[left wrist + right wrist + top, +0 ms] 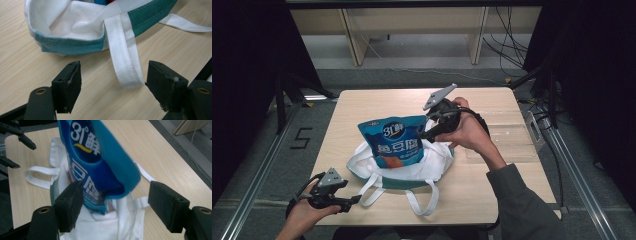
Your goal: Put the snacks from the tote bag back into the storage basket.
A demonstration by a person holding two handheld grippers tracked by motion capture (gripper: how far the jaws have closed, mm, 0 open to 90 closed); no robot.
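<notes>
While I watched the feed from my station, I logged the following.

Item one: a blue snack pouch (396, 139), count one. It stood partly inside the cloth bag (432, 162) near the middle of the table (492, 102), its upper part sticking out above the bag's mouth. I judged it light, its film skin soft, crinkly and likely slippery, with contents that could crush under a hard squeeze. Best hold, in my view: the flat sealed top edge or an upper corner, pinched gently.

Item two: a white cloth bag with a teal band, count one, lying slumped and open on the table. It looked limp, with no stiffness to keep its mouth open; I judged that it would drag along if the pouch were pulled. Two white handle straps, one of them (125, 60) lying flat toward the near edge. Best hold: the rim or a strap.

Item three: grippers, count two. The right gripper (428, 131) hung at the pouch's top right corner; in the right gripper view its jaws stood wide apart, the pouch corner between them but not pressed. The left gripper (354, 201) sat low near the table's front left, jaws apart and empty, the strap end lying between them on the wood.
</notes>
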